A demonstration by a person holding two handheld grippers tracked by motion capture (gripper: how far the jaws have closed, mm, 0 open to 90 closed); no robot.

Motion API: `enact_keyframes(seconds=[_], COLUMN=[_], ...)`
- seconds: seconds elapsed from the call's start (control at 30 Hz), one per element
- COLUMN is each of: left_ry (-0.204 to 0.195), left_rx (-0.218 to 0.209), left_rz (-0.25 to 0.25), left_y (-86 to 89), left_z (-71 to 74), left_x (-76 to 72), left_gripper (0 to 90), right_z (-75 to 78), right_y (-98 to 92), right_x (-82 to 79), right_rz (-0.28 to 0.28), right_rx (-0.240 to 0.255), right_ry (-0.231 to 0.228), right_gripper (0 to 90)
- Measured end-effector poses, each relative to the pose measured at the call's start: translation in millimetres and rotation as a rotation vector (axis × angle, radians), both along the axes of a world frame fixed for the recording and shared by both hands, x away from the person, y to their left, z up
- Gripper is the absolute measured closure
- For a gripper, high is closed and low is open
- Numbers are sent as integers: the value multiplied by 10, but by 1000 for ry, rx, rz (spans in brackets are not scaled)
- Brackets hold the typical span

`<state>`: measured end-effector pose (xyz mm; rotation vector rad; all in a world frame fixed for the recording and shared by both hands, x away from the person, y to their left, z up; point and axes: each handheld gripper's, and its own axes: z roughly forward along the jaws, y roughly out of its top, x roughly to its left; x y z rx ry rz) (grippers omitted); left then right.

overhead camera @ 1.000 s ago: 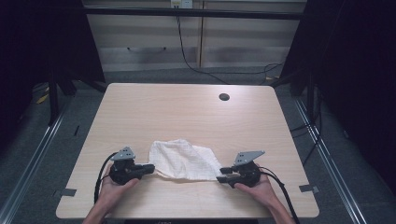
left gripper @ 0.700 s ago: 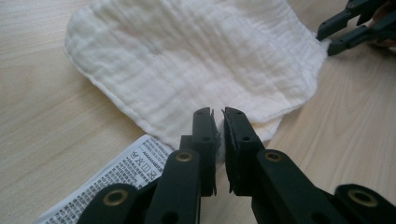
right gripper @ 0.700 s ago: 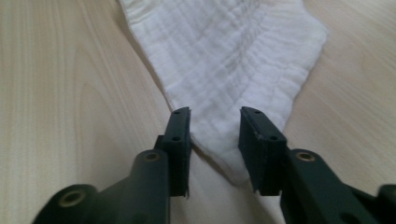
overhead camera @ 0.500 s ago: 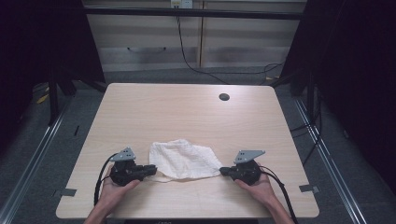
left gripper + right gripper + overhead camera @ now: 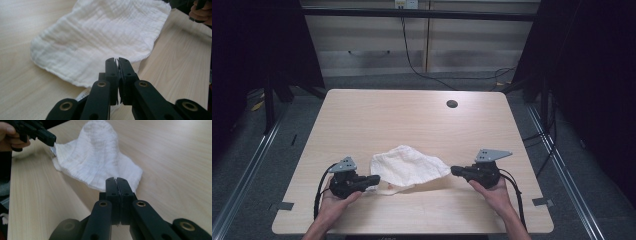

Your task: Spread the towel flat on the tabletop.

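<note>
Nearest the table's (image 5: 362, 115) front edge, the person's forearms come in from the bottom of the high view, one hand on each tool. The left gripper (image 5: 376, 178) lies low over the wood at the near left, its nose pointing right toward the cloth (image 5: 409, 167). In the left gripper view its black jaws are clenched, with a thin sliver of white fabric showing between the tips, so it is pinching the cloth's near left corner. The left gripper's cable loops back beside the left hand (image 5: 333, 199).

The right gripper (image 5: 455, 171), held in the right hand (image 5: 495, 191), sits at the near right with its nose pointing left; its jaws have just been closing. In the right gripper view they are pressed together on the cloth's right corner, and the fabric rises from the tips in a soft ridge. In the high view that right corner hangs lifted off the wood, with a shadow on the table under it.

Between the two tools the white, crinkled cloth lies in the near middle of the table, stretched left to right, its far edge humped and rounded. Its left part rests on the surface.

Farther off, the light wooden tabletop runs bare to a round dark grommet hole (image 5: 452, 104) near the far right edge
</note>
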<state>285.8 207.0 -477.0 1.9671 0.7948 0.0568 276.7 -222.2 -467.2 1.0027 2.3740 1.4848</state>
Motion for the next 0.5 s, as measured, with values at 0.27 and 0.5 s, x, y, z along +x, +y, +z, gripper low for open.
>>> enact_keyframes(seconds=[0.27, 0.5], left_ry=[-51, -94], left_rx=[-38, -71], left_rz=[24, 36], left_y=[21, 41], left_z=[193, 393], left_x=[31, 65], left_gripper=[875, 876], right_z=[170, 517], right_y=[-75, -126], right_x=[75, 119], right_rz=[-40, -52], right_rx=[6, 18], right_ry=[-21, -66], right_gripper=[894, 894])
